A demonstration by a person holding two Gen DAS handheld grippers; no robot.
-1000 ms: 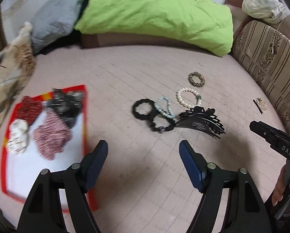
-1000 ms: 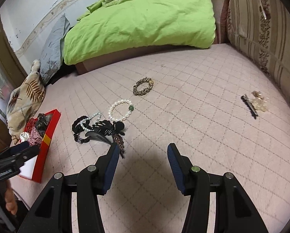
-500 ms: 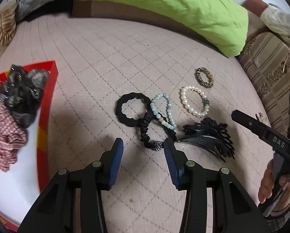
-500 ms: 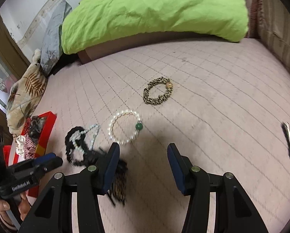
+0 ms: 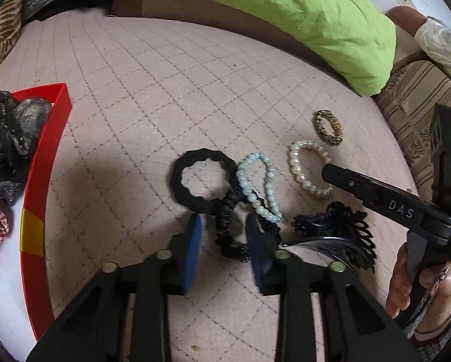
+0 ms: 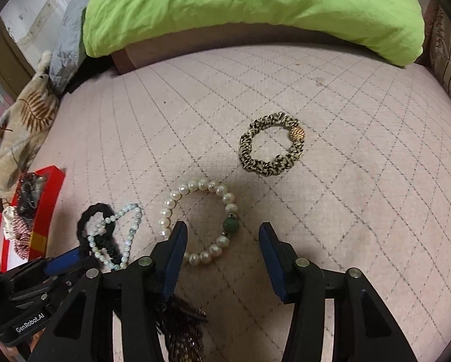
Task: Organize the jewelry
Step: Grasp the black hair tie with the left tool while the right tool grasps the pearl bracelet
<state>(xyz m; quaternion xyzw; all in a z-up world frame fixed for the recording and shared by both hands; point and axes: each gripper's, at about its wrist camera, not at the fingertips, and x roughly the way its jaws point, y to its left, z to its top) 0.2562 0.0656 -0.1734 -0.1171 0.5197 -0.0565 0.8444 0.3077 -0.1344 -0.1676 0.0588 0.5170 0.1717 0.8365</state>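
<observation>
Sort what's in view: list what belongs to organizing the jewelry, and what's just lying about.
Job:
pearl bracelet
pale bead bracelet
black hair ties
striped scrunchie
black hair claw
red tray
left tool
right tool

Lying about:
green duvet
leaf-print pillow
striped cushion

Left claw (image 5: 224, 242), tilted steeply downward, its blue-padded fingers (image 5: 192, 253) drawn fairly near each other, the jaws having just been closing with a dark band lying between them, though whether the pads press on it cannot be told. Right claw (image 6: 222, 253), likewise pitched downward, jaws about half apart and just closing slightly, the pads not gripping anything. In the left wrist view a bare hand (image 5: 418, 283) grips the right claw's handle at the lower right edge.
</observation>
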